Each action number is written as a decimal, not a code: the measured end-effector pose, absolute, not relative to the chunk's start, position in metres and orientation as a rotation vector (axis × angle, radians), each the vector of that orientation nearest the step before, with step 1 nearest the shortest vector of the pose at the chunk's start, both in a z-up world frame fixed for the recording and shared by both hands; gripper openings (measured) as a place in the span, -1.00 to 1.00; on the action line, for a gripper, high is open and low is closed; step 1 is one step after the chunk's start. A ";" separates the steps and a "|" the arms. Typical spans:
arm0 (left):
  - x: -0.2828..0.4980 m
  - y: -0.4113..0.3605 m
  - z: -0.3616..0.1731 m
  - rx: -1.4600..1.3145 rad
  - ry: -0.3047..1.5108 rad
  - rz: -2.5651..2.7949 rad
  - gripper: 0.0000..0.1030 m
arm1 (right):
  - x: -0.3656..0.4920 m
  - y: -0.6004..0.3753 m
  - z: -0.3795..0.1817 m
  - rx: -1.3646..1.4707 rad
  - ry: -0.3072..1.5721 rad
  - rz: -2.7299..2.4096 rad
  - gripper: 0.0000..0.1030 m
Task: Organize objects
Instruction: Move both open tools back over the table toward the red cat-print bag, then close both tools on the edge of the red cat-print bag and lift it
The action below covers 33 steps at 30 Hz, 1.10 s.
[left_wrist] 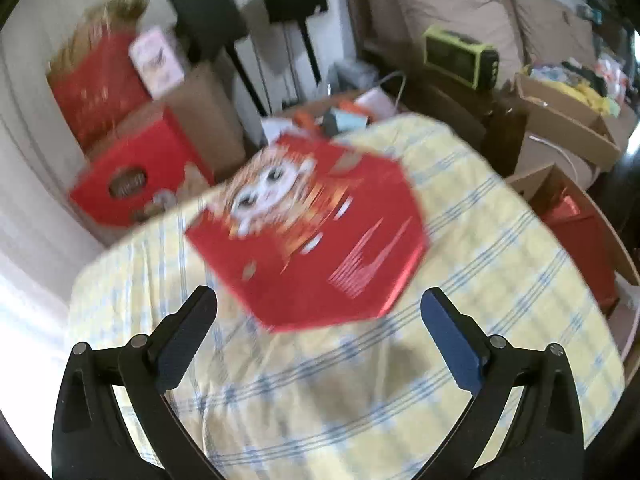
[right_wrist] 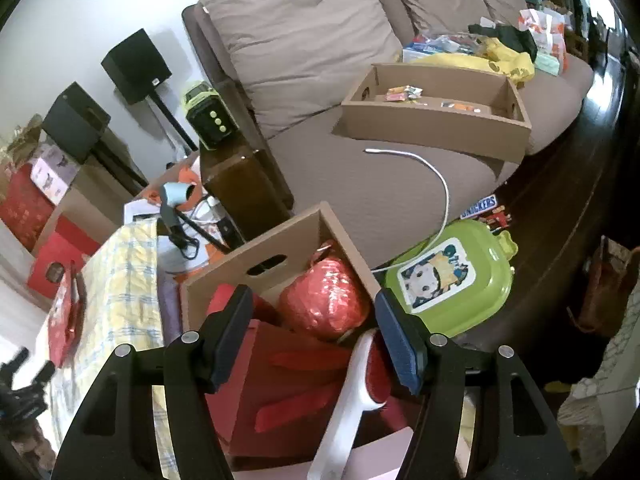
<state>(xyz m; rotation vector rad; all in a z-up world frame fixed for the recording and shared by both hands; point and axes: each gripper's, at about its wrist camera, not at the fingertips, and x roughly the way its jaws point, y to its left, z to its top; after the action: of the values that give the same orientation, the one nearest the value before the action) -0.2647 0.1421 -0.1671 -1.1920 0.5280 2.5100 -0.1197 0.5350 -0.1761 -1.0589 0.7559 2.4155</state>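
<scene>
From where I sit, my left gripper (left_wrist: 318,312) has its fingers (left_wrist: 184,340) spread wide with nothing between them, hanging over the desk (left_wrist: 500,280), which wears a yellow cloth with blue check lines. Just beyond those fingertips a red gift box (left_wrist: 320,240) with a cartoon face lies flat on the cloth, blurred, well apart from both pads. Past the desk's far edge I see more red boxes (left_wrist: 124,184) stacked against the white wall, two black speakers (left_wrist: 248,4) on stands, and a brown sofa (left_wrist: 460,8) to the right. My right gripper (right_wrist: 314,320) also has its fingers spread, gripping nothing that I can see; a white-handled tool (right_wrist: 352,396) lies just below them, but I cannot tell whether it touches a pad. It rests on red packages (right_wrist: 324,304) filling a cardboard box (right_wrist: 256,256) beside the desk. Right of that box a green lidded case (right_wrist: 452,280) with a cartoon sticker sits on the dark floor (right_wrist: 568,184), a white cable (right_wrist: 436,184) trailing onto it. Farther back, a shallow cardboard tray (right_wrist: 436,124) lies on the sofa seat.
</scene>
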 end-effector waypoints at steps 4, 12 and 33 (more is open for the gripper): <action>-0.270 0.124 -0.176 -1.256 0.369 2.480 0.98 | -0.118 0.536 -0.174 -1.055 0.748 2.419 0.26; -0.285 0.060 -0.191 -1.382 -0.318 2.414 0.85 | -0.144 0.483 -0.160 -1.106 0.895 2.662 0.28; -0.289 0.010 -0.201 -1.224 -0.697 2.270 0.84 | -0.264 0.279 -0.227 -1.406 1.229 2.864 -0.62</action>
<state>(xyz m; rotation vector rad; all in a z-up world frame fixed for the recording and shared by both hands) -0.2889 0.0100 -0.2015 -1.2240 -0.6969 2.2697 -0.2640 0.2789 -0.2273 -1.4057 1.2286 2.8641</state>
